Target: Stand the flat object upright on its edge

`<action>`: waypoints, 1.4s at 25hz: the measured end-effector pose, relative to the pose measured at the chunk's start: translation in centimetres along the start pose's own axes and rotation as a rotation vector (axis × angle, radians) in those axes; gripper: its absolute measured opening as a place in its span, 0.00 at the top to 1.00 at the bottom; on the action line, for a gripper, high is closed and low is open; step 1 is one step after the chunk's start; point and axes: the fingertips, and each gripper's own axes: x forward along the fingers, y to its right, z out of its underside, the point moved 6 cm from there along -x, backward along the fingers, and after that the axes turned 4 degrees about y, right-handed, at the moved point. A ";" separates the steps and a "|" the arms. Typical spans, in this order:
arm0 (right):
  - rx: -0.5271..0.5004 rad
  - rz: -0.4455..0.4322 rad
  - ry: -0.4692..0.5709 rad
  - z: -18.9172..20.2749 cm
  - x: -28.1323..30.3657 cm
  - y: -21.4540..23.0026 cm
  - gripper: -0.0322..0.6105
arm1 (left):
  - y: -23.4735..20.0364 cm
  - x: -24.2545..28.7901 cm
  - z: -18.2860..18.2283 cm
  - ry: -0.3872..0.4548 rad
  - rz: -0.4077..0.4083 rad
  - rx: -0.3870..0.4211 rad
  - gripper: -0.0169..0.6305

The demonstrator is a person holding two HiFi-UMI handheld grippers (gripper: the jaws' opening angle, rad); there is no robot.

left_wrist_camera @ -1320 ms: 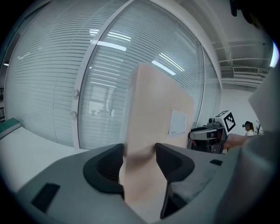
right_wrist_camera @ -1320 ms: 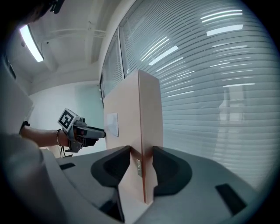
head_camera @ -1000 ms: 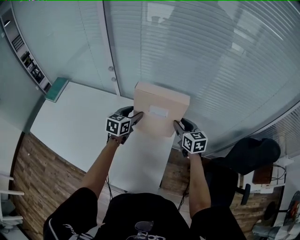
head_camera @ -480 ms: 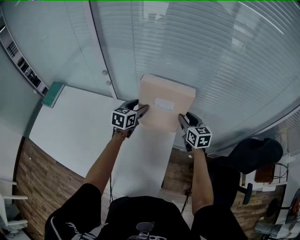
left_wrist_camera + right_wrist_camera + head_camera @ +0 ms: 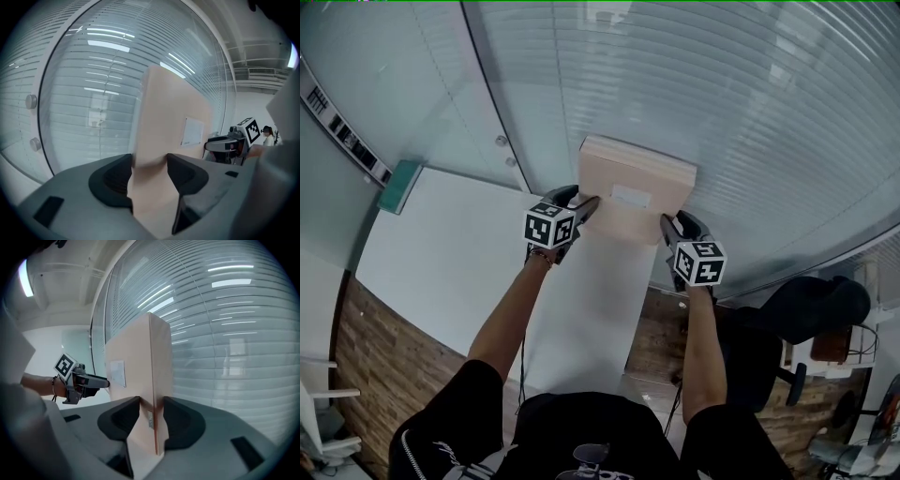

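You have the flat cardboard box (image 5: 636,190) up on end at the far side of the white table (image 5: 459,253), just in front of the blind-covered glass wall (image 5: 741,94). Its broad labelled face is turned toward you and it is clamped at both side edges.

The left gripper (image 5: 586,208) bites the box's left edge. In the left gripper view its two dark jaws (image 5: 150,171) stand fairly wide with the cardboard (image 5: 168,117) filling the gap and the pads pressed to both faces. The right gripper (image 5: 667,228) takes the opposite edge. The right gripper view shows its jaws (image 5: 151,418) pinching the thin right side of the box (image 5: 133,366), one pad on each face.

The lift and turn look done, since the box reads as near vertical in both gripper views. What is left, by my judgement, is to seat the lower edge squarely on the table, let go on both sides and see that it balances. None of the views shows whether that lower edge already touches the tabletop.

Both of your bare forearms reach straight ahead, roughly parallel, with the grippers level on either side of the box. The marker cubes face up at the head camera.
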 end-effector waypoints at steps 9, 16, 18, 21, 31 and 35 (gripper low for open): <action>-0.017 0.003 -0.015 1.0 0.9 0.8 0.68 | -0.6 1.4 1.5 -0.015 -0.002 -0.007 0.58; -0.013 0.011 -0.046 2.5 1.3 1.1 0.68 | -0.8 2.2 3.1 -0.044 0.004 -0.016 0.58; -0.012 0.013 -0.056 2.9 1.4 1.2 0.68 | -0.9 2.4 3.5 -0.052 0.004 -0.019 0.58; 0.001 0.014 -0.062 3.3 1.5 1.3 0.68 | -0.8 2.5 3.7 -0.052 -0.004 -0.018 0.58; 0.025 0.022 -0.033 3.8 1.4 1.3 0.68 | -0.7 2.5 3.8 -0.046 -0.006 -0.025 0.58; 0.056 0.038 -0.014 4.1 1.3 1.3 0.68 | -0.6 2.5 3.8 -0.069 -0.011 -0.029 0.58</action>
